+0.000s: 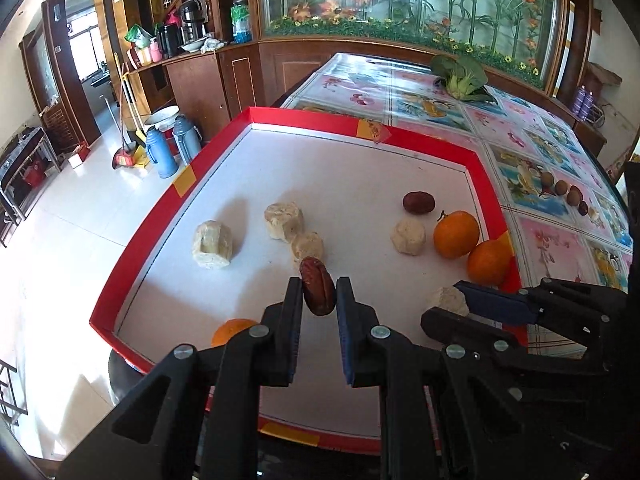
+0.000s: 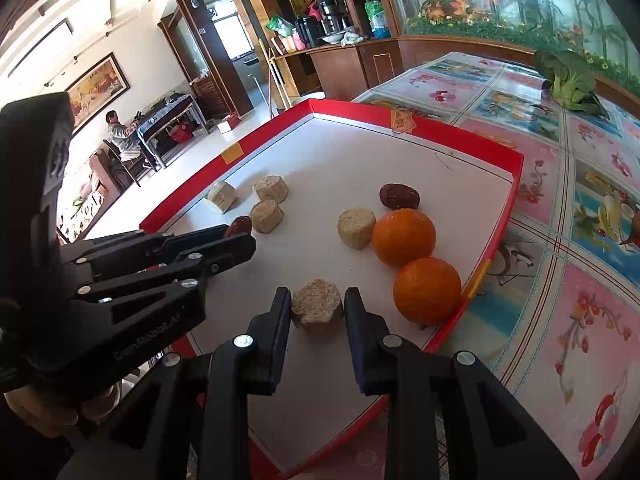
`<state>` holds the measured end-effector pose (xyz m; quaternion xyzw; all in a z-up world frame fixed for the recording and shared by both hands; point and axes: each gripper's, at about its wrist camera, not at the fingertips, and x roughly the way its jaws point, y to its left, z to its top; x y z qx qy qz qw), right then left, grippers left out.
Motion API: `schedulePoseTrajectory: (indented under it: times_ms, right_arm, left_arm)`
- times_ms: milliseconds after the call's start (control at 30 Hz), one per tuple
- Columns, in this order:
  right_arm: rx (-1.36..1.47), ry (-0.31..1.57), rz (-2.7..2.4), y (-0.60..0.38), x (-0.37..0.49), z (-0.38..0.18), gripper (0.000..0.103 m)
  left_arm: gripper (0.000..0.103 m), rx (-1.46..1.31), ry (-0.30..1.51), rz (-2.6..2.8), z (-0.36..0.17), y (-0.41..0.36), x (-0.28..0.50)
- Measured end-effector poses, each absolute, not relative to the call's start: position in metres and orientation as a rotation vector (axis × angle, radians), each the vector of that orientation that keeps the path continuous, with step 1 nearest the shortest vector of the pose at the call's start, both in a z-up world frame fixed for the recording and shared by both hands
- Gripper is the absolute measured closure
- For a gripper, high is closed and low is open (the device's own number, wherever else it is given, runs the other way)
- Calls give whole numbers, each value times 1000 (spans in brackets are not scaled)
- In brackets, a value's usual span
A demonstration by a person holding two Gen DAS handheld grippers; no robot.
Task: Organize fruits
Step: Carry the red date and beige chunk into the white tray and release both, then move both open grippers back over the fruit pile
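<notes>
A red-rimmed white tray (image 1: 478,168) (image 2: 516,168) holds the fruit. My left gripper (image 1: 319,292) is shut on a dark red date (image 1: 318,290) just above the tray floor; from the right wrist view that gripper (image 2: 240,236) appears at the left with the date (image 2: 239,225) at its tips. My right gripper (image 2: 318,308) is shut on a pale sugarcane chunk (image 2: 317,311), the same chunk (image 1: 450,301) that shows beside the right gripper (image 1: 460,298) in the left wrist view. Two oranges (image 2: 404,237) (image 2: 427,290) lie by the right rim. A second date (image 2: 399,196) and more cane chunks (image 2: 356,227) rest farther in.
Three cane chunks (image 1: 212,244) (image 1: 283,221) (image 1: 307,245) cluster at the tray's left. Another orange (image 1: 232,330) sits by the near rim under my left gripper. Leafy greens (image 1: 460,78) lie on the flowered tablecloth (image 2: 560,240) beyond. Small fruits (image 1: 568,194) line the table's right side. A person (image 2: 120,132) sits far off.
</notes>
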<state>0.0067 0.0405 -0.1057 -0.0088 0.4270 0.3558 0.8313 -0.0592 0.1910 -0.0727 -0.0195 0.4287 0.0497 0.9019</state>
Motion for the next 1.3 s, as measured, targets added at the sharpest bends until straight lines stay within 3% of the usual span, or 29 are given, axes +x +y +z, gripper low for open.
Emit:
schedulePoseTrajectory:
  times_ms: [233,300,367,467,600,767,933,1300]
  right_arm:
    - [56,909,821,31,7,-99,66]
    - [95,875,826,19,7,-91,66]
    - [134,841,826,3,6,-82,66]
    - [163,783,779,-28,8,-67,65]
    - [199,733,643,-87,13,-56,60]
    - [219,733,427,-172,13,-61,60]
    - [196,778,269,-233,12,-71,60]
    - [81,884,195,-234,69,-91,59]
  left_arm:
    - [83,-30,911,120,-77,188,-57]
    - [70,-38,919,118,-76,189,-57]
    - [51,-28,901,135,-70,187,-60]
    - [37,-3,866,150,-58,183,-66]
    - [37,15,844,125,-44,169,-67]
    - [26,46,829,42,-32,137,-68]
    - [25,88,836,-74,-30,91,-65]
    - [25,165,905,-214,-43,16,-40]
